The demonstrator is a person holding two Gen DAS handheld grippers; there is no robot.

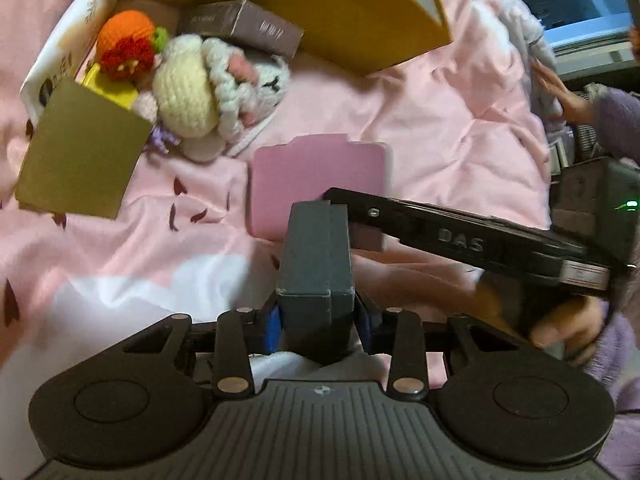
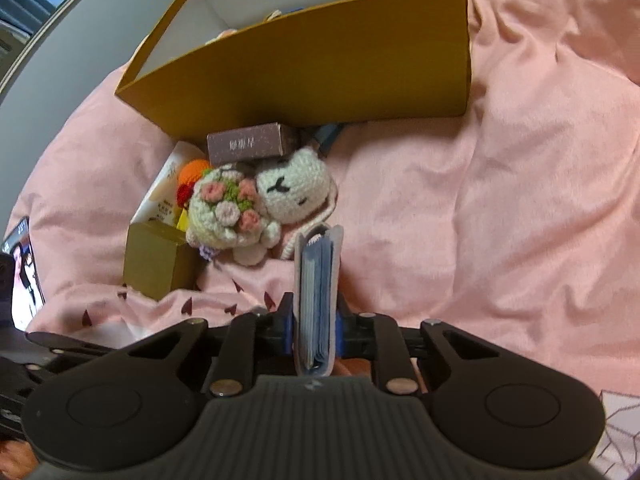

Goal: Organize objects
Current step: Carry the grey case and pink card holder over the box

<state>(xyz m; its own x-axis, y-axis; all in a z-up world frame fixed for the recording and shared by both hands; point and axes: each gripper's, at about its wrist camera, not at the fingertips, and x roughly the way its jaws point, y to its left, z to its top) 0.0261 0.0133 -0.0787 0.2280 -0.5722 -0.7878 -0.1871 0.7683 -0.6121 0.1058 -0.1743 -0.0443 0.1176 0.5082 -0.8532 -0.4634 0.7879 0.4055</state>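
My left gripper (image 1: 318,316) is shut on a dark grey box (image 1: 316,264), held above the pink bedding. My right gripper (image 2: 316,328) is shut on a pink card holder (image 2: 318,280) full of blue-edged cards; the holder also shows in the left wrist view (image 1: 316,176), with the right gripper's black finger (image 1: 440,228) across it. An open yellow cardboard box (image 2: 320,80) stands behind a pile of objects: a crochet bunny with a bouquet (image 2: 260,204), a brown carton (image 2: 248,146), a white tube (image 2: 160,192), an orange crochet toy (image 1: 126,46) and a gold box (image 2: 156,260).
Rumpled pink bedding (image 2: 520,200) spreads to the right. A screen (image 2: 24,272) stands at the left edge. A person's hand in a purple sleeve (image 1: 576,100) rests by a grey blanket at the right.
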